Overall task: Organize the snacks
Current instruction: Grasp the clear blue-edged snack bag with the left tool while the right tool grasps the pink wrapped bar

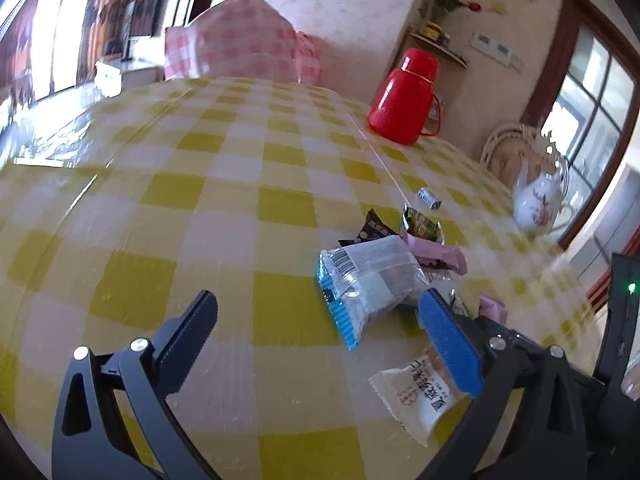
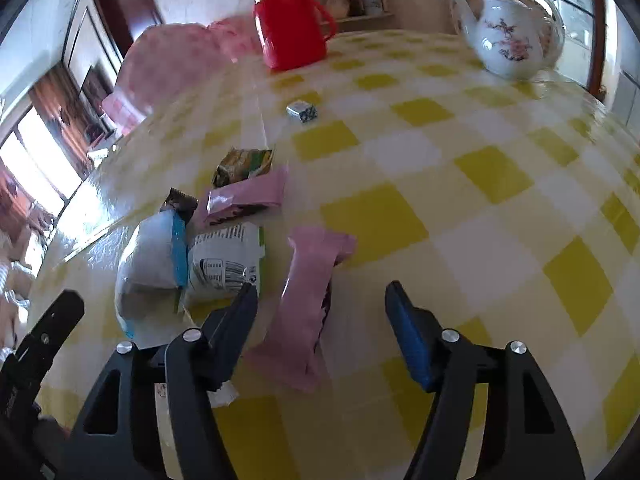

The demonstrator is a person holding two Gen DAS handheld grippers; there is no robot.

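Note:
Several snack packets lie clustered on the yellow checked tablecloth (image 1: 200,208). In the left wrist view my left gripper (image 1: 320,312) is open and empty, just short of a clear blue-edged packet (image 1: 368,280); a white packet with red print (image 1: 416,396) lies under its right finger. Behind lie a pink bar (image 1: 440,254), a green packet (image 1: 422,224) and a dark packet (image 1: 370,228). In the right wrist view my right gripper (image 2: 320,300) is open around the near end of a pink bar (image 2: 308,304). To its left lie a white barcode packet (image 2: 224,260) and the blue-edged packet (image 2: 152,264).
A red thermos jug (image 1: 404,98) stands at the far side, also in the right wrist view (image 2: 290,20). A flowered white teapot (image 2: 516,36) stands at the far right. A small wrapped candy (image 2: 303,111) lies alone mid-table. A pink checked chair (image 1: 240,40) stands behind the table.

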